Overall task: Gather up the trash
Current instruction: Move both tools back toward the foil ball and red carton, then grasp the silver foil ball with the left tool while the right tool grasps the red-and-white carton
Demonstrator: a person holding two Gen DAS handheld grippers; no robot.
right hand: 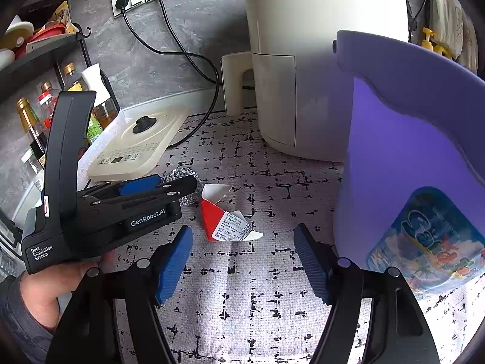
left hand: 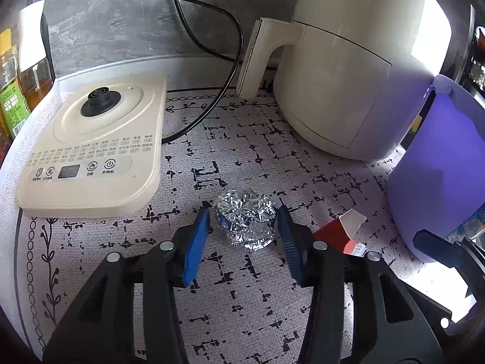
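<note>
A crumpled ball of silver foil (left hand: 245, 220) lies on the patterned mat. My left gripper (left hand: 244, 215) is open, its blue pads on either side of the foil, apart from it. A torn red and white carton (left hand: 341, 233) lies just right of it. In the right wrist view the carton (right hand: 225, 216) lies ahead of my open, empty right gripper (right hand: 244, 238). The left gripper (right hand: 145, 186) shows there at left, with the foil (right hand: 182, 173) mostly hidden behind it. A purple bin (right hand: 418, 163) stands at right, also in the left wrist view (left hand: 439, 163).
A cream air fryer (left hand: 357, 60) stands at the back, its handle toward the mat. A cream kettle base (left hand: 94, 148) sits at left with a black cord (left hand: 212, 112) beside it. Bottles (right hand: 36, 112) and a shelf stand at far left.
</note>
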